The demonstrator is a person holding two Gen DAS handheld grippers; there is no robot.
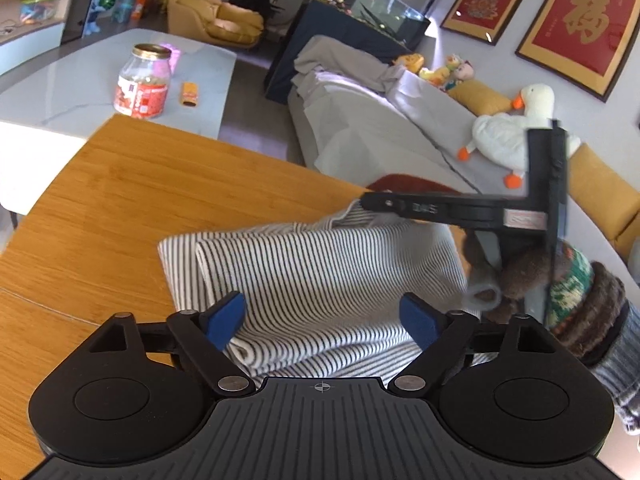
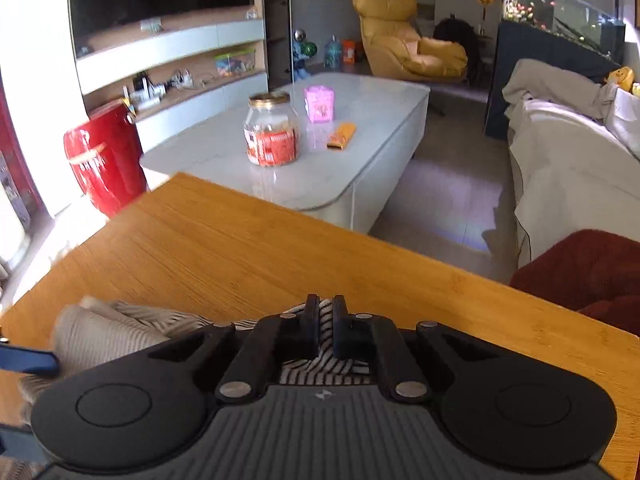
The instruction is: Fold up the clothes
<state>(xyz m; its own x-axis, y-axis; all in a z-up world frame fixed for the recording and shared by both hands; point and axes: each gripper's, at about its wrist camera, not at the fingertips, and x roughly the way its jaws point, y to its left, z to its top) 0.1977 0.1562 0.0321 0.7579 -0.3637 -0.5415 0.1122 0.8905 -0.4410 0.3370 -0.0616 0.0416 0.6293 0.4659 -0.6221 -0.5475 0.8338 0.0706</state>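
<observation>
Left wrist view shows your striped garment (image 1: 320, 276) lying partly folded on the wooden table (image 1: 120, 200), soft, light knit that will sag and slide, so take it by an edge or corner rather than the bulk. Your left gripper (image 1: 322, 320) stands released over the cloth, while your right gripper (image 2: 326, 320) is clenched on a pinch of the stripes. Behind the smooth table sit a marble coffee table (image 2: 360, 120), a jar (image 2: 272, 136) and a covered sofa (image 1: 380, 128).
</observation>
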